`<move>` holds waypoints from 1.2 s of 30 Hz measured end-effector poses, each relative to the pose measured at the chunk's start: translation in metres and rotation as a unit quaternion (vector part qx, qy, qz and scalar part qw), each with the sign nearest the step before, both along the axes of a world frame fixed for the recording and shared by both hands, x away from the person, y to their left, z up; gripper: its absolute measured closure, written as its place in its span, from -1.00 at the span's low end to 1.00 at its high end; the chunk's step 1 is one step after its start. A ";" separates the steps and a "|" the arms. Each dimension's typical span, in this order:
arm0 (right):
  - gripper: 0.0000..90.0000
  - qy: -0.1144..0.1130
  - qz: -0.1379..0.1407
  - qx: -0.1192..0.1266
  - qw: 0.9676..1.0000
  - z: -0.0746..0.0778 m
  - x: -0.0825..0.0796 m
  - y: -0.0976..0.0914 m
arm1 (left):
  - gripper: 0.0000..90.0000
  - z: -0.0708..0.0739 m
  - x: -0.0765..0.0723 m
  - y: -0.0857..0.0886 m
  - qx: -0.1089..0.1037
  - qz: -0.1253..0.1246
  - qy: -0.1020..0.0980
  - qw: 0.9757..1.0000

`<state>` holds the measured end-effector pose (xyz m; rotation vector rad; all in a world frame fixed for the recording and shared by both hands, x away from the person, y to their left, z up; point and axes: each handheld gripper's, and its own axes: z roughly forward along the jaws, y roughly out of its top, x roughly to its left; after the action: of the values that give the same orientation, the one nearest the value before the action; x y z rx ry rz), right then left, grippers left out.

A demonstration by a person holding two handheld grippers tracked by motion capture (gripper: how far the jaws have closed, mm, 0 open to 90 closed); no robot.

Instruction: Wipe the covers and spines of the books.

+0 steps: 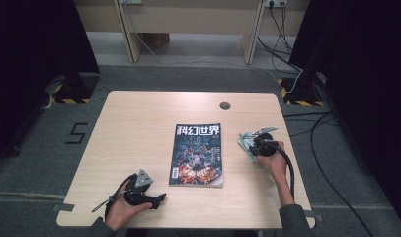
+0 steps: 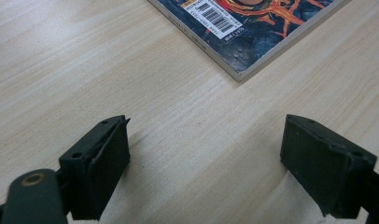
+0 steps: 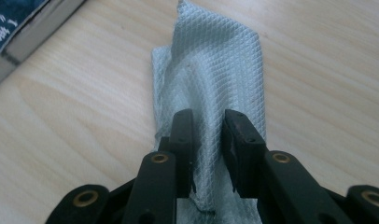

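Observation:
A magazine [image 1: 197, 154] with a dark illustrated cover lies flat in the middle of the table, and its barcode corner [image 2: 253, 28] is ahead in the left gripper view. My left gripper [image 1: 155, 190] rests near the front edge, left of the magazine, its jaws [image 2: 204, 144] wide apart over bare wood. A pale quilted cloth [image 1: 245, 139] lies right of the magazine. My right gripper [image 1: 254, 144] is on it, and its jaws [image 3: 207, 126] pinch a raised fold of the cloth [image 3: 215, 60].
The wooden table [image 1: 139, 123] has a round cable hole [image 1: 224, 104] near its far edge. Cables [image 1: 317, 148] run over the floor to the right. A wooden desk frame [image 1: 188, 24] stands beyond the table.

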<state>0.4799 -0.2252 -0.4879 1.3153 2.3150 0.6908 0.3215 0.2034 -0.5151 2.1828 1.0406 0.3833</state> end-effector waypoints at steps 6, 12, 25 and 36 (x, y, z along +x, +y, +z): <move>0.60 -0.003 0.000 -0.004 1.000 -0.001 0.009 0.010 | -0.68 0.000 0.000 0.000 0.000 0.000 0.000 1.000; 0.34 -0.010 -0.016 0.015 1.000 0.005 0.006 0.007 | -0.68 0.000 0.000 0.000 0.001 0.000 0.001 1.000; -0.04 -0.027 -0.020 0.076 0.997 0.024 -0.021 -0.004 | -0.68 0.001 0.000 0.000 0.002 0.000 0.002 1.000; -0.16 -0.032 -0.013 0.084 0.996 0.027 -0.053 -0.008 | -0.68 0.000 0.000 0.001 0.002 -0.001 0.002 1.000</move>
<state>0.4270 -0.2328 -0.4605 1.3706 2.2264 0.9237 0.3216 0.2043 -0.5146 2.1885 1.0396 0.3799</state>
